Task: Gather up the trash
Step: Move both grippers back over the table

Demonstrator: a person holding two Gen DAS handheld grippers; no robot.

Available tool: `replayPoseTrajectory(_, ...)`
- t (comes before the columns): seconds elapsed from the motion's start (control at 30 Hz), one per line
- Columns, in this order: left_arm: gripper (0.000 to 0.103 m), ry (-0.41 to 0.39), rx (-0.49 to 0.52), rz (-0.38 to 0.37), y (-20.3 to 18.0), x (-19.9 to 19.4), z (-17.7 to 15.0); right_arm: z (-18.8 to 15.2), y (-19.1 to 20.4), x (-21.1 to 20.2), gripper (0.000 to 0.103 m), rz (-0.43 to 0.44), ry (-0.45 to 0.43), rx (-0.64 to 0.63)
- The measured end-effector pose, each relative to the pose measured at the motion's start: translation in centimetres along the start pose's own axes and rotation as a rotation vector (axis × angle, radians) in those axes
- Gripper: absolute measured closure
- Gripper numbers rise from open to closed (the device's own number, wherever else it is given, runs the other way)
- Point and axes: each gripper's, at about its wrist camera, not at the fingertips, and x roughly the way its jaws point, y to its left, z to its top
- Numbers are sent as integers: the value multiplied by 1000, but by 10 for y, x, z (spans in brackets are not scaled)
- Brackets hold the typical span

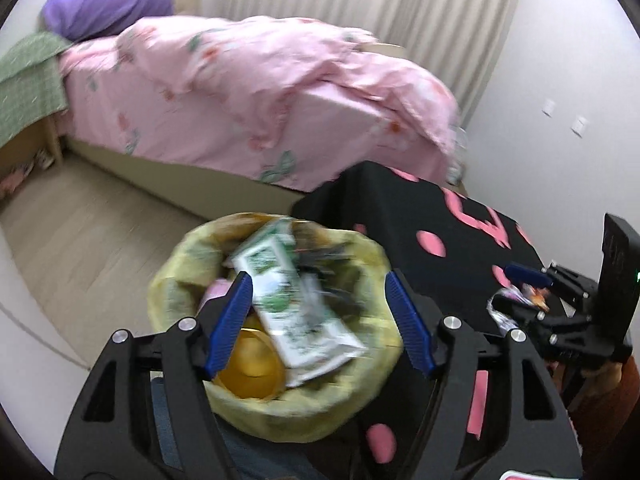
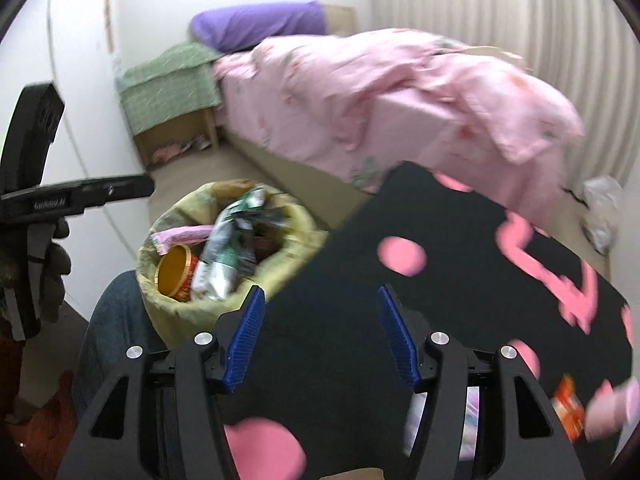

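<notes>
With both claws spread wide and holding nothing, left claw (image 1: 320, 320) hangs over the bin (image 1: 372, 256); right claw (image 2: 320, 336) over the black worktop (image 2: 460, 280), bin at its 10 o'clock. Count: one bin, near full, at least four pieces inside: green-white carton (image 1: 296, 304), yellow cup (image 1: 250, 364), pink wrapper (image 2: 184, 236), crumpled pack. On the worktop, orange wrapper (image 2: 568, 404) at 4 o'clock, plus one or two blurred. Risk: bin overflows, carton slides out; thin wrappers slip from wide pads.
</notes>
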Motion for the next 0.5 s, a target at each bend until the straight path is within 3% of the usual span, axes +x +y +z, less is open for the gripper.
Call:
replayPoseTrajectory(0.37,38,59,221,-167,-116,26,-7,-69,-91,-104,48,-208,-116,150)
replayPoseTrajectory(0.5,38,102,284,-293,-155,46,-17,-97,-119,-125,44,-248,-114,197)
